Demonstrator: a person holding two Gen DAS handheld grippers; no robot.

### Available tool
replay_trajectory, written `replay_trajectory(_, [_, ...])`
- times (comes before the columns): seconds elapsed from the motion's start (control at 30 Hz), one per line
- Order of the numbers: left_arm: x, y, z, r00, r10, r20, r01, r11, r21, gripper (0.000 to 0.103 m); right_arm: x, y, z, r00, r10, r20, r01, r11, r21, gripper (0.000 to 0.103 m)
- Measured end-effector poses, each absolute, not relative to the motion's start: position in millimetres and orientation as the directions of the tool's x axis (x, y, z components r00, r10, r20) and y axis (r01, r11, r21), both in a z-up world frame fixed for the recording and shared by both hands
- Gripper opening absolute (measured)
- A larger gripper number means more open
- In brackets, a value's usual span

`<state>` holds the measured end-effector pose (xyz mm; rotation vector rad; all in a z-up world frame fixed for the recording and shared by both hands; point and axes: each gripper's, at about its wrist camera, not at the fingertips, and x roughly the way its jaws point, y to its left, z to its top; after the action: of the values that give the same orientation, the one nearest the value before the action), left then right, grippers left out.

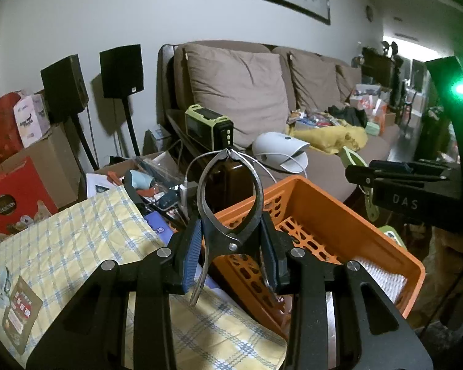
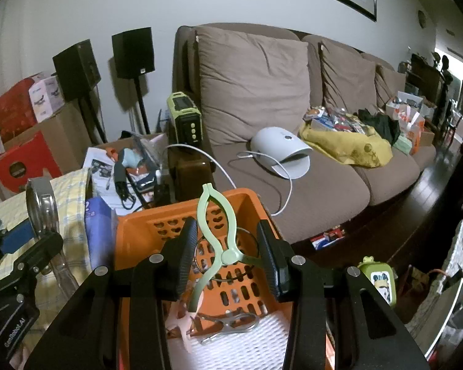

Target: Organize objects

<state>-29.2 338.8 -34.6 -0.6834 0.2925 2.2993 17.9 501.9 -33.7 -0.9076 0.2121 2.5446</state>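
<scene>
- LIVING ROOM, MID-SORT: The left gripper (image 1: 231, 243) pinches a clear plastic clip (image 1: 230, 197) by its handles, blue pads pressed against them on either side, the clip's closed beak pointing up and away from the hand.
- The right gripper (image 2: 223, 252) holds a pale green clip (image 2: 220, 234) the same way, nipped at its handle end, long axis running away from the camera and tilted toward the sofa (image 2: 308, 166).
- Both clips are carried at the orange basket (image 2: 129, 225): the green one hangs directly over its slotted floor, the clear one over its near-left rim, beside the yellow checked cloth (image 1: 77, 237).
- One clear clip already lies flat in the basket (image 2: 228, 323), on a white ribbed liner (image 2: 262, 339) just below the right gripper.
- Judgement: the right hand is the nearer to a drop, needing only to spread its jaws; the left looks to need a short move across the rim toward the basket's middle first.
- A white cable (image 2: 219, 166) trails behind the basket toward the sofa, clear of both clips.
</scene>
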Motion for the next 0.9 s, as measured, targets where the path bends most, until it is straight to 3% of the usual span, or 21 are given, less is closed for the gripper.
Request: replay_trajectory(0.9, [-34,345,-44,-0.586,0.557,-0.589,-0.684,-0.729,-0.008,0.033,15,508,-47,-0.662,0.320,-0.678,-0.445,-0.896,0.011,0.040])
